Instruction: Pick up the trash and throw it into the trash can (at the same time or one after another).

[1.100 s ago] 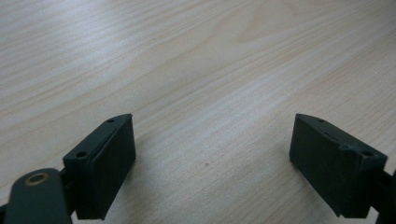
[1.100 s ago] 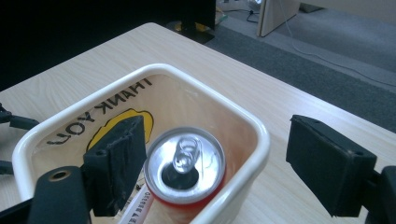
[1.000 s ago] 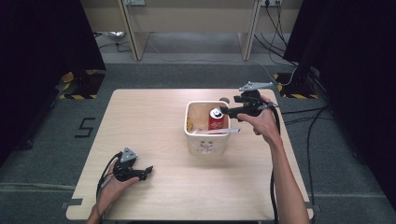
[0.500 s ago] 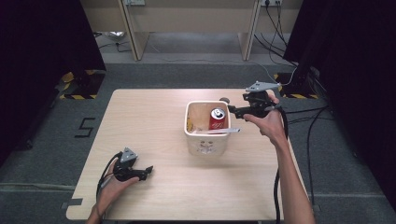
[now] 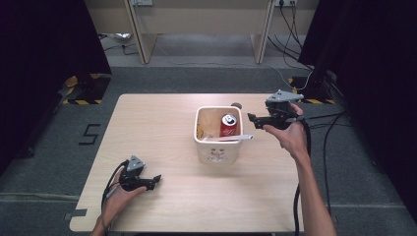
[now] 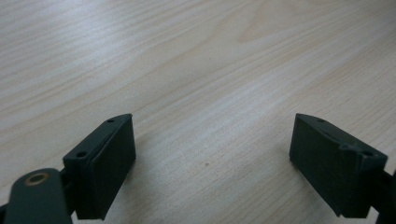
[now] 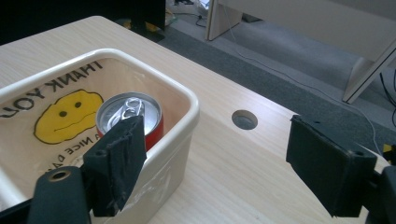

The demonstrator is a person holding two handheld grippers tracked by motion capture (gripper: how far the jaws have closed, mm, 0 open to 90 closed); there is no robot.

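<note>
Standing upright inside the white tub (image 5: 217, 147) at the table's (image 5: 162, 118) middle, the red can (image 5: 228, 125) is free; the right gripper (image 5: 256, 119) hovers just right of the tub, jaws apart. Near-left, the left gripper (image 5: 155, 181) rests empty, jaws apart.

Each hand carried a black two-jaw gripper, the left gripper (image 5: 156, 180) and the right gripper (image 5: 252, 119) alike, each topped by a grey three-cornered plate and trailing a black cable. The jaws were flat, blocky black pads with small screw holes near their edges, and a brass-coloured rivet sat at the linkage. Both forearms were bare, without sleeves.
</note>
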